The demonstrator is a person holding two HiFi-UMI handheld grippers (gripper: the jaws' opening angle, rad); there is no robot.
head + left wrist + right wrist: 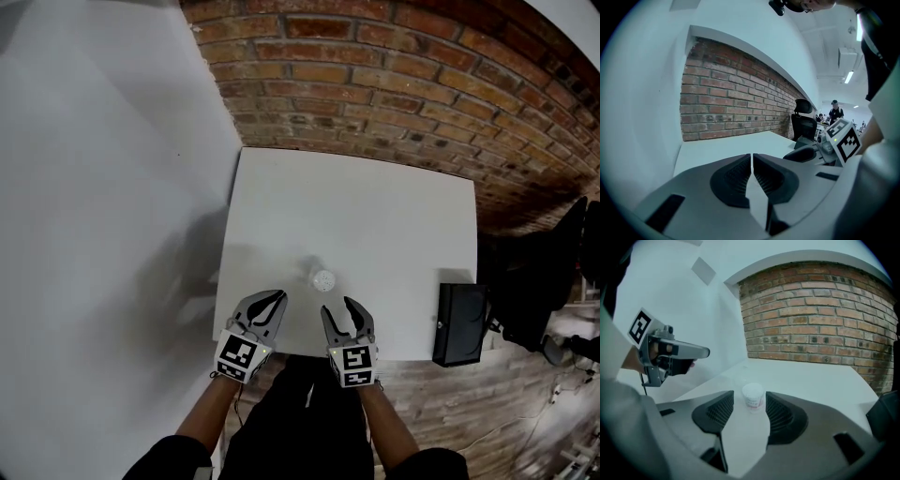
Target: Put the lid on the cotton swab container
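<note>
Right tongs agape at table edge

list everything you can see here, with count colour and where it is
container: 1, white, on table near its front edge, just ahead of right gripper
table: 1, white, against brick wall
box: 1, black, at table's right front corner
chair: 1, black, right of table
brick wall: 1, red-brown, behind table
white wall: 1, left of table
left gripper: 1, grey, front edge, fingers together, empty
right gripper: 1, grey, front edge, fingers apart, empty
sleeves: 2, black, bottom of head view
</note>
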